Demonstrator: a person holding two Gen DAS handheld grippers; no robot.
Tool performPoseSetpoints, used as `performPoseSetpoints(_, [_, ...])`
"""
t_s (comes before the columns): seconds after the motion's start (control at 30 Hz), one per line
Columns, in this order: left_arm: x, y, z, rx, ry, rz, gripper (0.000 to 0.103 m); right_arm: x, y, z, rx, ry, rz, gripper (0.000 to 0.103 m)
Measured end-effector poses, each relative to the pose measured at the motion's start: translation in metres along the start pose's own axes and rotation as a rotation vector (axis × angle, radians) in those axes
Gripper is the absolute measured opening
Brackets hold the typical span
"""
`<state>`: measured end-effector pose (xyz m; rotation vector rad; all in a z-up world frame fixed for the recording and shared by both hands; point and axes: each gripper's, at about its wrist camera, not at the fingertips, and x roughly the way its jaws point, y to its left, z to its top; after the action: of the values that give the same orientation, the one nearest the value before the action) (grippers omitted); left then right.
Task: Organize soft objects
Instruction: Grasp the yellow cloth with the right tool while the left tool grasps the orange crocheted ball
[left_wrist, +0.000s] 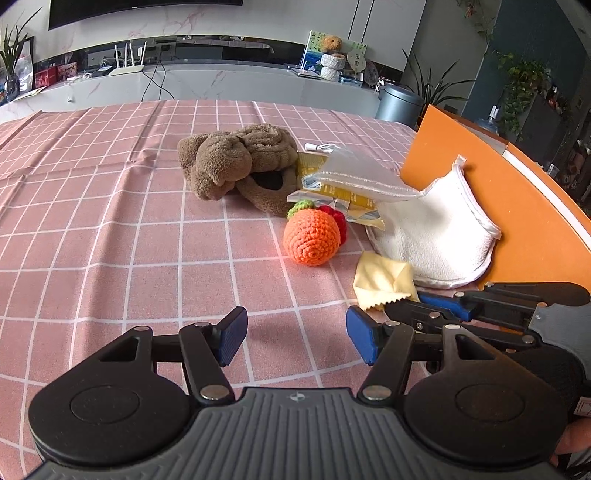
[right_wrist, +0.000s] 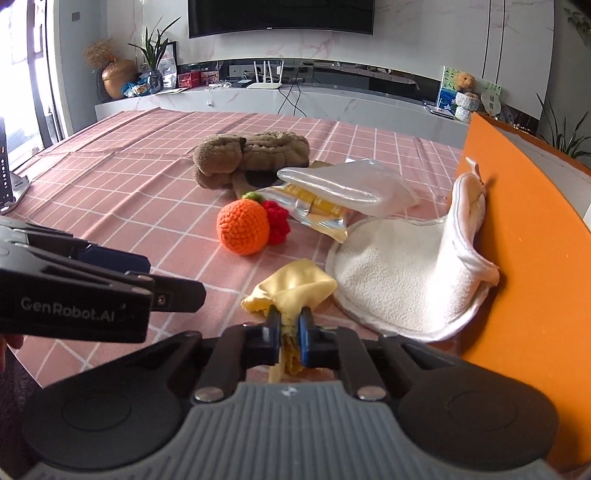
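On the checked cloth (left_wrist: 110, 221): one brown towel (left_wrist: 236, 162) at 12 o'clock, one orange ball (left_wrist: 312, 236) and one red ball (left_wrist: 338, 218) at centre, two plastic packets (left_wrist: 354, 173) at 1 o'clock, one white pad (left_wrist: 436, 236) at 3, one yellow cloth (right_wrist: 295, 284) at 5.

Orange ball (left_wrist: 312, 238) – pink (checked) tablecloth (left_wrist: 110, 221).

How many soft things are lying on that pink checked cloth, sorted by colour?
Brown: 1, the brown towel
Orange: 1, the crocheted orange ball
Red: 1, the red crocheted piece, tucked behind the ball
Yellow: 2, the yellow cloth pinched in the right tool, and the yellow packet
Clear: 1, the clear pouch
White: 1, the white mitt
Total: 7
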<state>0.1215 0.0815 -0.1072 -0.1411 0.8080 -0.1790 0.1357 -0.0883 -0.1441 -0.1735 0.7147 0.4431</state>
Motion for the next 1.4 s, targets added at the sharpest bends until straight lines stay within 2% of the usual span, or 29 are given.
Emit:
performPoseSetpoints(0.37, [0.018,-0.010,0.033,0.059,-0.066,0.012,0.074,-0.010,-0.018,0.024,0.000,-0.102,-0.081,0.005])
performPoseSetpoints(0.43, [0.026,-0.012,0.037,0.066,-0.061,0.027,0.066,-0.007,-0.020,0.026,-0.001,-0.107,-0.089,0.005])
performPoseSetpoints(0.6, [0.042,-0.015,0.040,0.083,-0.053,0.024,0.064,-0.001,-0.021,0.028,-0.003,-0.104,-0.097,0.005])
performPoseSetpoints(0.67, [0.046,-0.017,0.039,0.093,-0.046,0.020,0.058,0.001,-0.023,0.028,0.005,-0.102,-0.099,0.005])
performPoseSetpoints(0.73, [0.049,-0.017,0.038,0.091,-0.039,0.015,0.048,0.003,-0.023,0.027,0.004,-0.099,-0.107,0.005])
performPoseSetpoints(0.8, [0.048,-0.018,0.037,0.097,-0.044,0.012,0.047,0.004,-0.024,0.025,0.008,-0.100,-0.118,0.005])
performPoseSetpoints(1.03, [0.039,-0.021,0.034,0.080,-0.049,-0.005,0.047,-0.001,-0.023,0.024,0.010,-0.095,-0.117,0.005])
performPoseSetpoints(1.4, [-0.010,-0.029,0.028,0.068,-0.094,-0.014,0.047,-0.041,-0.017,0.028,-0.009,-0.164,-0.126,0.005])
